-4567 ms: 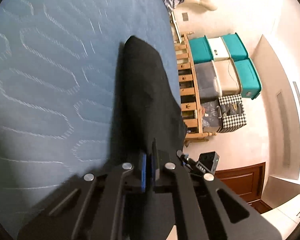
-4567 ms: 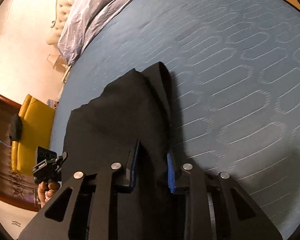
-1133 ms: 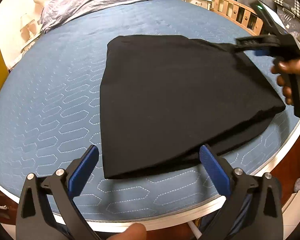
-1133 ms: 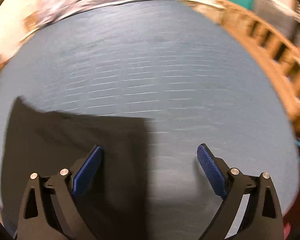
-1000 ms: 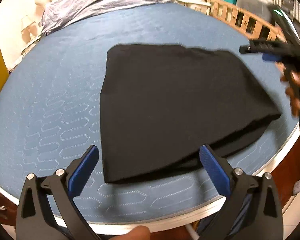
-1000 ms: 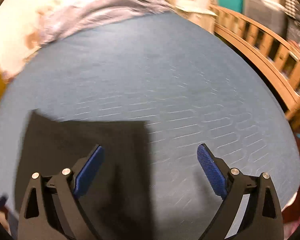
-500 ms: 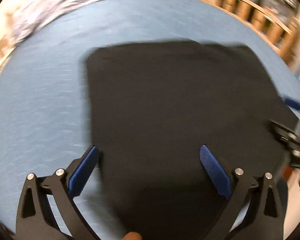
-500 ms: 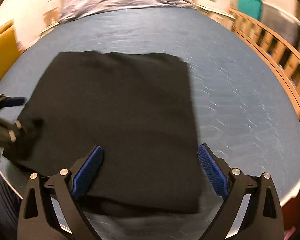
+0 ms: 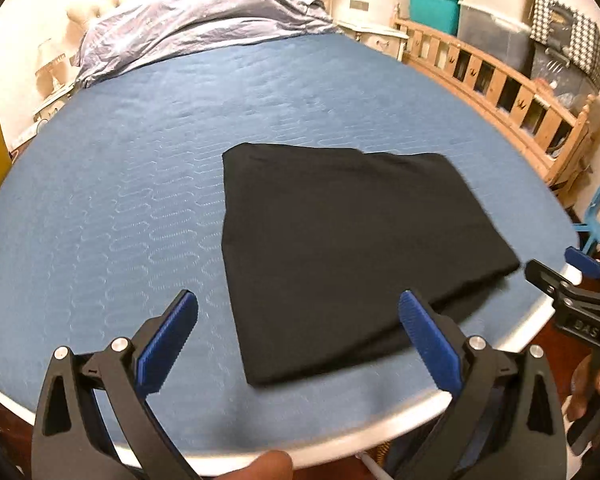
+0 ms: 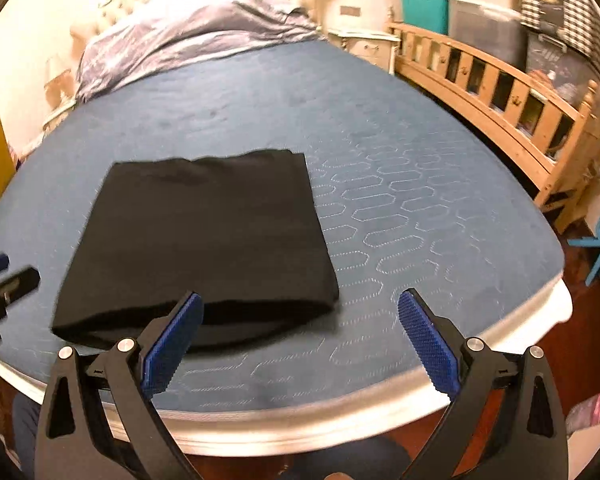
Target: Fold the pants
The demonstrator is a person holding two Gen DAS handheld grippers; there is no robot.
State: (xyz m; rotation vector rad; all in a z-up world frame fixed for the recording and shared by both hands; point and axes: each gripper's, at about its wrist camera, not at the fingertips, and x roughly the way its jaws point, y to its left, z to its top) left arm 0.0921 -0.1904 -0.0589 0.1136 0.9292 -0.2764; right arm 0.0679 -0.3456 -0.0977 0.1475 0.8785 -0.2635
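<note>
Both grippers hang wide apart and empty above the near edge of the bed [image 9: 100,168]: the left gripper [image 9: 298,338] and the right gripper [image 10: 300,334] each show their blue pads spread, with nothing between them. A few seconds earlier each was clamped on black cloth; since then they have let go and pulled back toward the person, and the right gripper, which a second ago was out over the far corner of the cloth, now sits off its near right side, well clear. That release and retreat suggest the last fold is laid and the task is at or near its end.

The pants [image 9: 352,248] lie flat on the blue quilted mattress cover as a compact dark rectangle near the foot edge. In the right wrist view the pants [image 10: 208,240] have a thick rounded fold on the side facing the person, with the layered edges away toward the headboard. The long axis looks to run from foot to headboard, though fisheye distortion makes this uncertain.
</note>
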